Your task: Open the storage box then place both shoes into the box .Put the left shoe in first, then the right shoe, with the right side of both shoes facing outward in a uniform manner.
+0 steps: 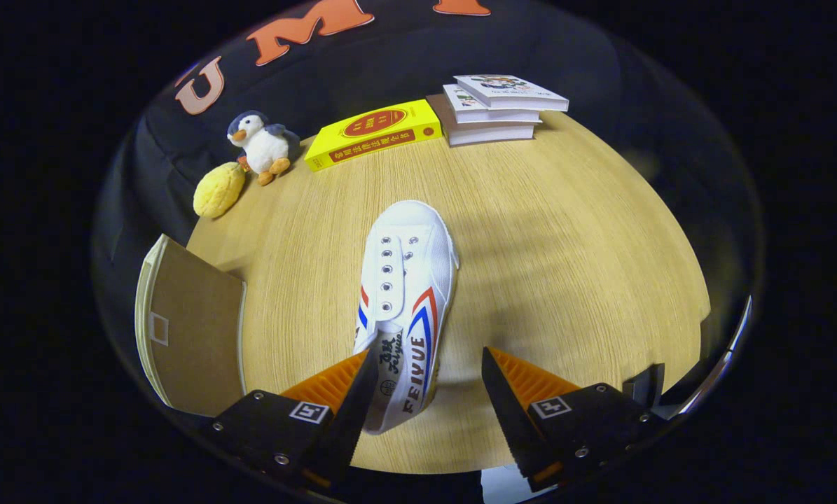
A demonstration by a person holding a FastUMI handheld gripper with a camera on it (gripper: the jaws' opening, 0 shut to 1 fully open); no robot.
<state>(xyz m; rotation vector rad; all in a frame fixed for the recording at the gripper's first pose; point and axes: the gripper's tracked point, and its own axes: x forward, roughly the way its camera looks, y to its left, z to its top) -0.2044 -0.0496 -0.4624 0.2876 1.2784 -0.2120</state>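
Observation:
A white canvas shoe with red and blue side stripes lies on the wooden table, toe pointing away from me. Its heel end sits between my fingers, close against the left fingertip; the right fingertip stands apart from it with bare table between. My gripper is open around the heel. A brown cardboard storage box stands to the left of the fingers, its flat lid or side facing me. I cannot tell whether it is open.
Beyond the shoe, at the table's far edge, lie a yellow book and a stack of three books. A penguin plush and a yellow lumpy toy sit at the far left corner.

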